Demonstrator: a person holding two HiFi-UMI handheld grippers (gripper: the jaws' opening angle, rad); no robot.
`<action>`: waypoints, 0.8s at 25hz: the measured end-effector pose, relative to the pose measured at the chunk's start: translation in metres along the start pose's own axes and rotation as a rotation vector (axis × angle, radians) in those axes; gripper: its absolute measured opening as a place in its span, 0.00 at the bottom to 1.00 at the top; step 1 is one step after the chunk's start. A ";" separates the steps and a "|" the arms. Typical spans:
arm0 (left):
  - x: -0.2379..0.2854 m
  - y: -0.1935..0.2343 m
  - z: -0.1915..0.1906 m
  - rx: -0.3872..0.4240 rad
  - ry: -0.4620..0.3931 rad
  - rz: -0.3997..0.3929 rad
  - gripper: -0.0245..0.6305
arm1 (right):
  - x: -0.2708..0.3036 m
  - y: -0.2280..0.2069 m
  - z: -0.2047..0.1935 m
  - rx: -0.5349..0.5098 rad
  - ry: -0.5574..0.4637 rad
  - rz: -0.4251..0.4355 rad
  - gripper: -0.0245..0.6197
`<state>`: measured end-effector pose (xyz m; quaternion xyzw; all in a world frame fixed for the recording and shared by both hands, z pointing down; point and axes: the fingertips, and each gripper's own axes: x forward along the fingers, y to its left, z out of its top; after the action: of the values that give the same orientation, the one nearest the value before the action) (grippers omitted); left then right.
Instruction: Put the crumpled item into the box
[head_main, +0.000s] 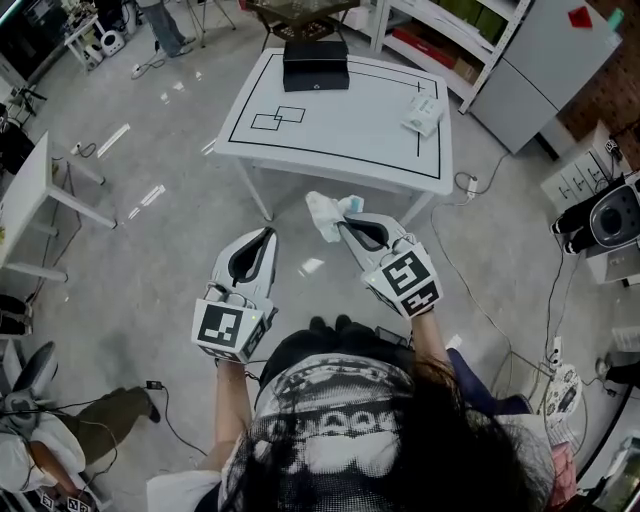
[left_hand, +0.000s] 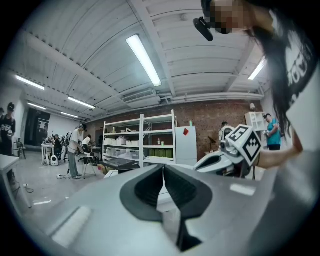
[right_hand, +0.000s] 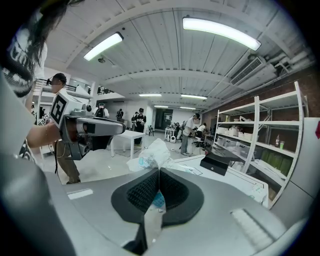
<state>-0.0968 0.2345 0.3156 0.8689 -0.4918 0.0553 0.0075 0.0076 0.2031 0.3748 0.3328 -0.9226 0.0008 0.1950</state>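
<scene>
1. the right gripper (right_hand: 159, 172) is clamped on the crumpled item (head_main: 325, 213), a white wad with blue print that sticks out past the jaw tips.
2. gripper and wad hang in the air just off the near edge of the white table (head_main: 350, 130).
3. the black box (head_main: 315, 63) sits at the table's far edge, well apart from the wad.
4. the left gripper (head_main: 268, 235) hangs short of the table, jaws pressed together on nothing.
5. a small white packet (head_main: 423, 114) lies near the table's right edge.
</scene>
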 end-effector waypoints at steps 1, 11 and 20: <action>-0.002 0.003 0.000 -0.002 0.000 -0.001 0.04 | 0.003 0.001 0.002 0.001 -0.001 -0.001 0.05; -0.008 0.030 -0.010 -0.012 -0.017 -0.014 0.04 | 0.032 0.016 0.002 0.000 0.017 -0.001 0.05; 0.018 0.042 -0.014 -0.029 -0.018 -0.048 0.04 | 0.049 -0.003 0.006 -0.008 0.032 -0.016 0.05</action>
<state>-0.1249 0.1988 0.3293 0.8806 -0.4718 0.0404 0.0170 -0.0268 0.1699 0.3867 0.3392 -0.9168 0.0009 0.2110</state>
